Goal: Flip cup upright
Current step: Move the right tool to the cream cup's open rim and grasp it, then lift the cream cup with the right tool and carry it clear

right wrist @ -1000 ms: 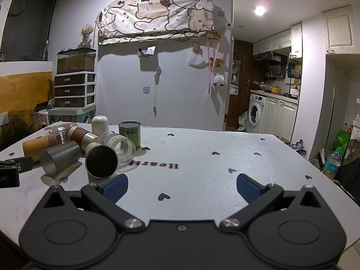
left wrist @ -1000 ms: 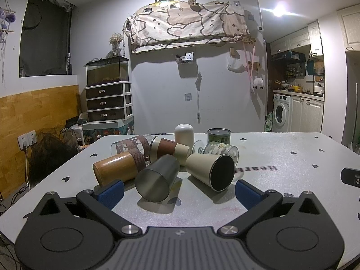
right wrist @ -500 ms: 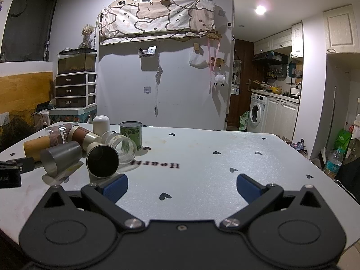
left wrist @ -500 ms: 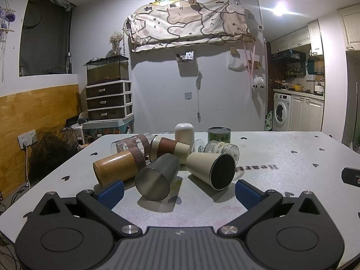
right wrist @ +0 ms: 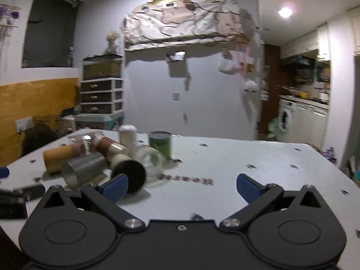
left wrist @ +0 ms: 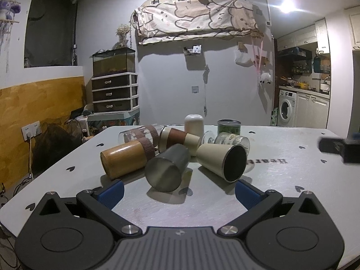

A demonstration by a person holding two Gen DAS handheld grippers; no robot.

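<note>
Right claw [right wrist: 181, 185] swung toward pile, wide open, cream cup [right wrist: 128, 172] at 10 o'clock; left claw [left wrist: 178, 191] parked wide, framing steel cup [left wrist: 166, 168].

We see a matt grey metal cup [left wrist: 166, 171] beside a smooth cream one [left wrist: 221, 160] (dark inside). The tan cup [left wrist: 124, 158] looks wooden, its sleeve [left wrist: 147, 147] ribbed; the tabletop [left wrist: 281, 180] looks brushed.

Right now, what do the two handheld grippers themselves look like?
Both match: the left gripper and right gripper have matte black bodies with round discs, silver screws, angular black linkage arms and blue finger pads. The left one's centre panel is ribbed grey.
</note>
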